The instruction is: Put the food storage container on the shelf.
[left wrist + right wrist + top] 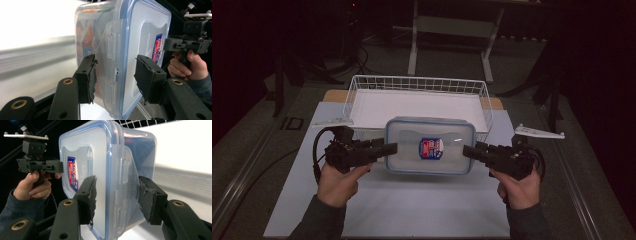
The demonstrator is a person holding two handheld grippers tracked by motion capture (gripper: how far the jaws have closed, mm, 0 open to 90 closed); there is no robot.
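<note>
A clear plastic container (430, 145) with a blue-rimmed lid and a red and blue label hangs level above the white mat, just in front of the wire basket. My left gripper (391, 148) is shut on its left end and my right gripper (468, 151) on its right end. In the left gripper view the jaws (115, 67) clamp the container (140, 37) over its side latch, one pad on the lid and one on the underside. The right gripper view shows the same hold (117, 186) on the opposite latch of the container (100, 157), with the other hand's gripper (53, 166) beyond.
A white wire basket (417, 79) with a white floor stands right behind the container. The white mat (387, 200) covers the table toward the person. A grey table frame (414, 45) stands on the dark floor far behind.
</note>
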